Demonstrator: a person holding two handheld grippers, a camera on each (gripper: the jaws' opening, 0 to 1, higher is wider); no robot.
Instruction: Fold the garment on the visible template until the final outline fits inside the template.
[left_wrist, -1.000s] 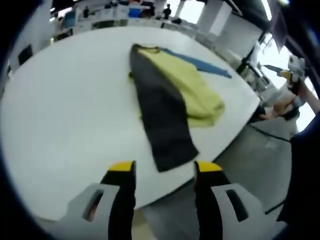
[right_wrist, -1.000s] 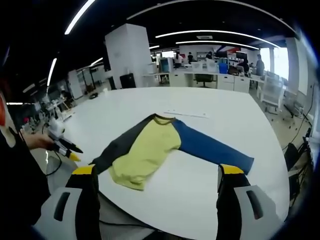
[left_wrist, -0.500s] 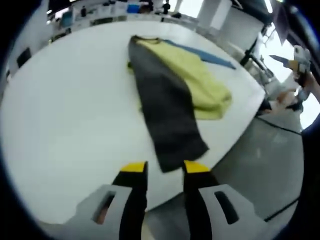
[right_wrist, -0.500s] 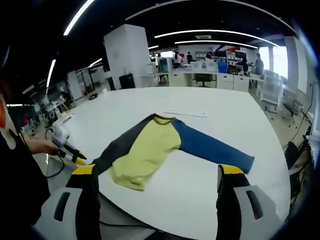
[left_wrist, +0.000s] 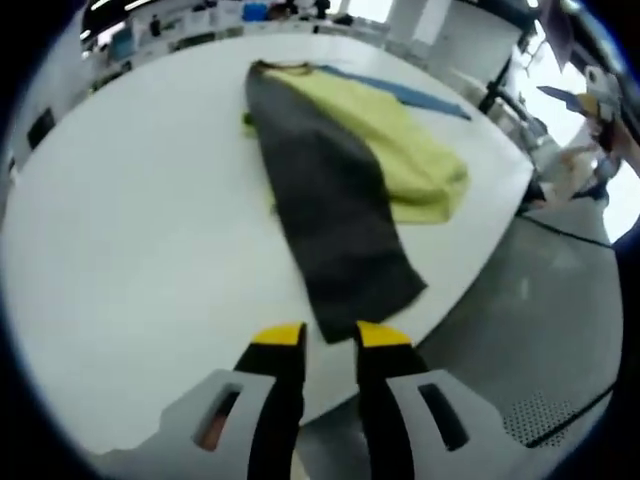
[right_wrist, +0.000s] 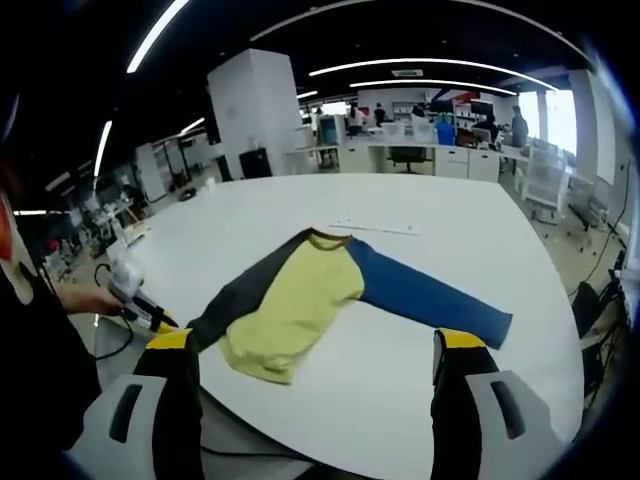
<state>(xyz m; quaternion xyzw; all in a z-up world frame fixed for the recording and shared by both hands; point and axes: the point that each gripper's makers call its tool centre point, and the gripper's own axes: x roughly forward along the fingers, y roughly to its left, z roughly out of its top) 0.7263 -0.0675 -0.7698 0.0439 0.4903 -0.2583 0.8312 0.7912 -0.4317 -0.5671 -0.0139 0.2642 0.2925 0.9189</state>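
- My left gripper (left_wrist: 330, 335): jaws narrow, yellow tips just short of the dark sleeve's cuff (left_wrist: 365, 295), gripping nothing.
- My right gripper (right_wrist: 315, 340): jaws wide apart, empty, held back from the table edge.
- Shirt (right_wrist: 300, 300): yellow body, dark and blue (right_wrist: 430, 300) sleeves spread, flat on the white table (right_wrist: 420, 380).

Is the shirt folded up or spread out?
Spread out. The shirt lies flat on the table, both sleeves stretched sideways.

the left gripper (left_wrist: 330, 337) is held with jaws nearly closed; the right gripper (right_wrist: 318, 345) is held with jaws wide apart.
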